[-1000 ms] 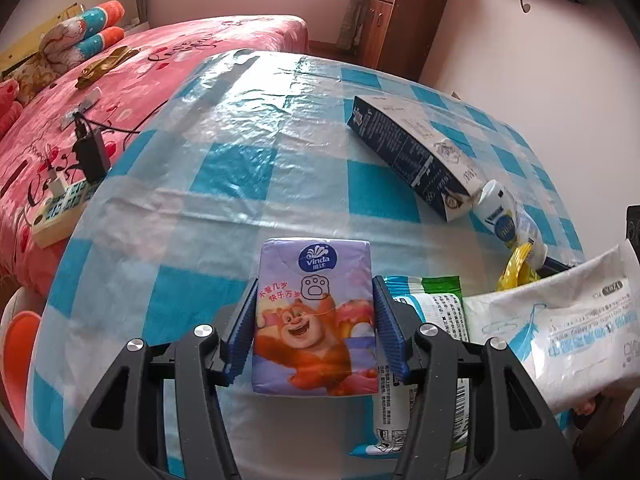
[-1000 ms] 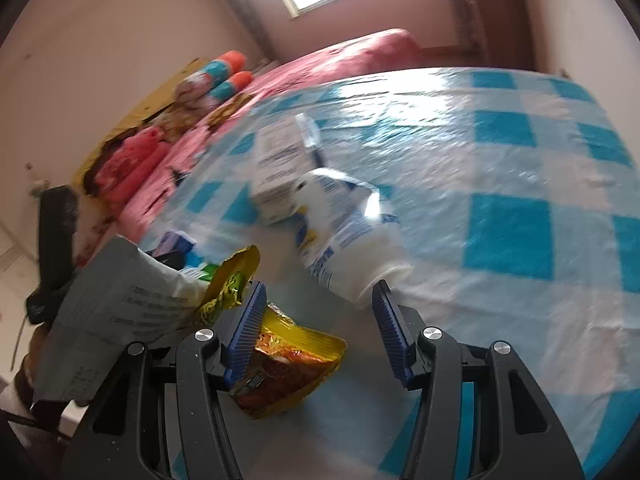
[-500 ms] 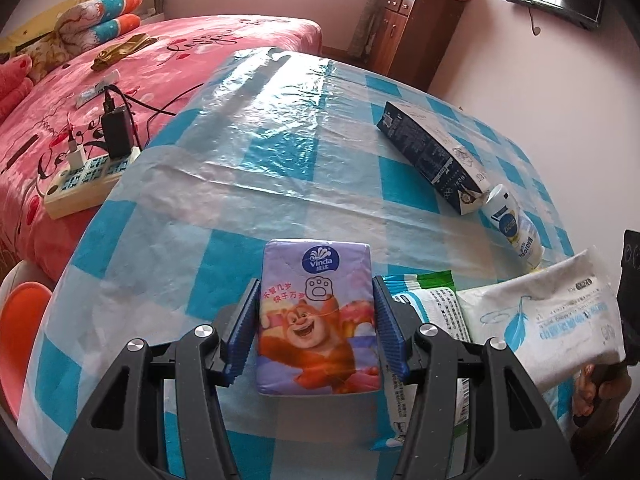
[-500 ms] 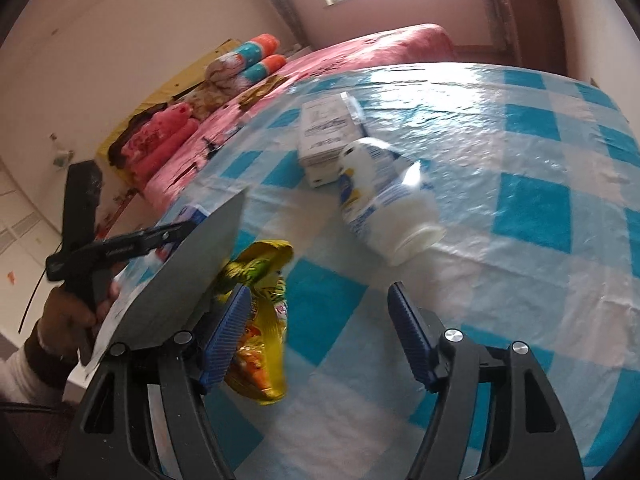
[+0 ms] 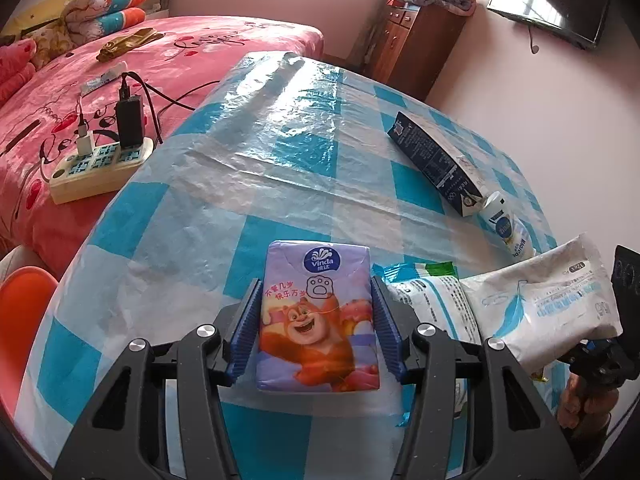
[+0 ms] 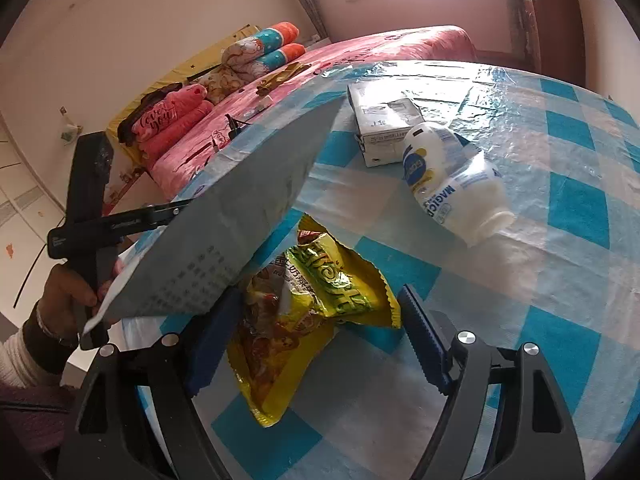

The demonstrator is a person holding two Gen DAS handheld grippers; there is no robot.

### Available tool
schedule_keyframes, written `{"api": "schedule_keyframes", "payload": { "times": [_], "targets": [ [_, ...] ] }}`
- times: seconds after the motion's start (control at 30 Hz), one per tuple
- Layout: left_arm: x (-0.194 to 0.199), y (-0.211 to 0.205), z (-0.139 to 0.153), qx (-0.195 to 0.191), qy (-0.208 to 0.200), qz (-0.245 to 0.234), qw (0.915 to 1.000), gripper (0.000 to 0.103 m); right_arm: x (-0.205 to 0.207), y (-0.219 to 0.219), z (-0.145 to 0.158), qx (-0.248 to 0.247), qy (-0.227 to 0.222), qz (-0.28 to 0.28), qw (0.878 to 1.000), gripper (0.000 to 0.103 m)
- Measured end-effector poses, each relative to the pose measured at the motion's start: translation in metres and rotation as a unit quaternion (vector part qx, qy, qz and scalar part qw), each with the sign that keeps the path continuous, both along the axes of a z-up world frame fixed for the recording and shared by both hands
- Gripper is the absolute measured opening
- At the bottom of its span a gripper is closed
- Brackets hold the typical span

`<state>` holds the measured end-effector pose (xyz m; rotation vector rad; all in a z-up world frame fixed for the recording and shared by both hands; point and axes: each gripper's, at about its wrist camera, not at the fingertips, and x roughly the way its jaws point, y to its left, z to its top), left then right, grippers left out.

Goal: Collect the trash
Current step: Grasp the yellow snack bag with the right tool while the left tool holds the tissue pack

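A: Grippers first. What does each one have?

B: My left gripper (image 5: 316, 334) is clamped on a purple tissue pack (image 5: 318, 320) with a cartoon bear on it; both blue pads press its sides, and it is held upright above the near edge of the blue-checked table (image 5: 280, 148).

A: And the right?

B: My right gripper (image 6: 320, 344) has its jaws opening. A yellow snack wrapper (image 6: 316, 308) lies between them on the table, and the right pad stands clear of it. A flat white wipes pack (image 6: 240, 216) rests over the left finger and hides that pad, so I cannot tell whether anything is still pinched there.

A: Where is the other trash?

B: In the left wrist view the white wipes pack (image 5: 548, 300) sits at the near right, with a green-and-white packet (image 5: 432, 296) just left of it. Farther back on the right a dark blue carton (image 5: 436, 164) lies on its side, and a small white bottle (image 5: 506, 228) lies touching its near end.

A: Anything off the table?

B: On the left, a pink bed (image 5: 60, 92) carries a power strip (image 5: 100, 164) with chargers plugged in.
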<state>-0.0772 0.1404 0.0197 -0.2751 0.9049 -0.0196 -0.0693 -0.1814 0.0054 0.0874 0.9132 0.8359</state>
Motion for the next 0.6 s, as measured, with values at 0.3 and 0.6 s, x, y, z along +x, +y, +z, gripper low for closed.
{"api": "schedule_keyframes", "payload": {
  "times": [0.3,0.6],
  "targets": [
    [-0.008,0.008,0.000,-0.012,-0.008,-0.012,0.9998,0.054,-0.009,0.037,-0.003,-0.074,-0.044,-0.005,0.996,0.092],
    [-0.018,0.016,-0.001,-0.023,-0.019,-0.022,0.9993,0.054,-0.023,0.056,-0.005,-0.105,-0.065,-0.021,0.992,0.073]
  ]
}}
